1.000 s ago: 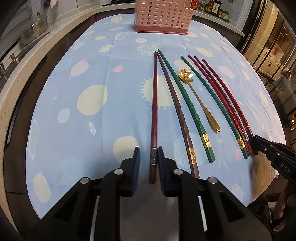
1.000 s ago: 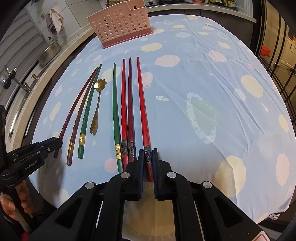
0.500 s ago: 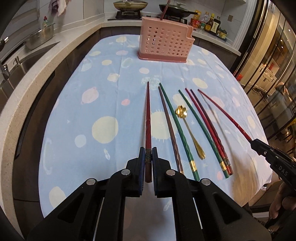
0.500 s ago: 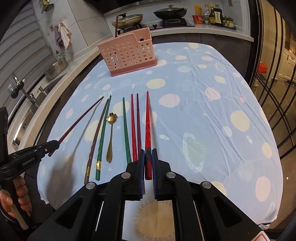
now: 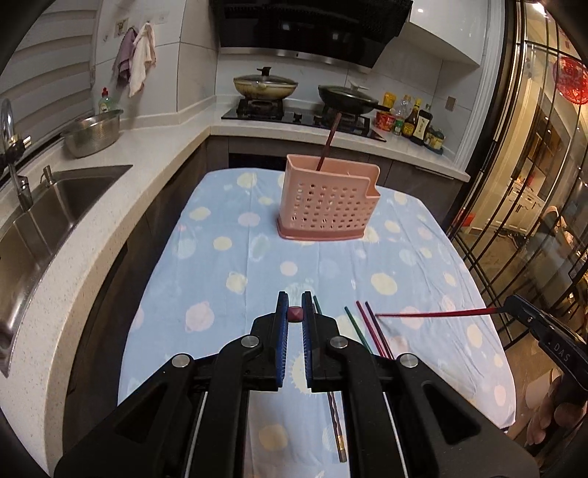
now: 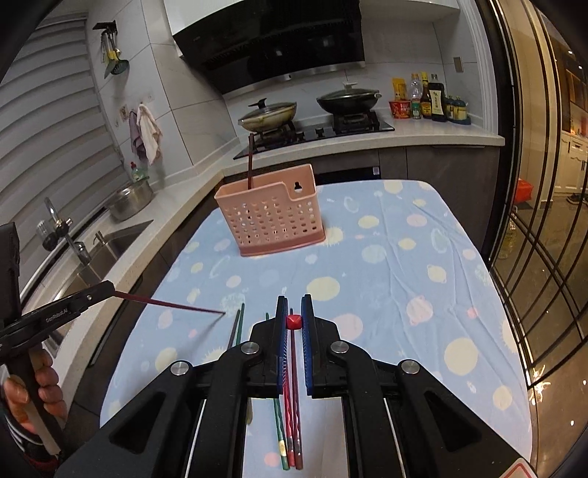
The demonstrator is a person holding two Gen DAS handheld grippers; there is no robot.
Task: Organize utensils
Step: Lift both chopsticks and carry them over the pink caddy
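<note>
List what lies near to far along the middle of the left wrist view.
Left gripper shut on a dark red chopstick → blue tablecloth → pink basket → stove → range hood.

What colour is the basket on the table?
Pink, with rows of holes; the basket shows best in the left wrist view.

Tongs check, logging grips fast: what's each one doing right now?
Left tongs: closed on a dark red chopstick, lifted off the table.
Right tongs: closed on a bright red chopstick, also lifted.
</note>
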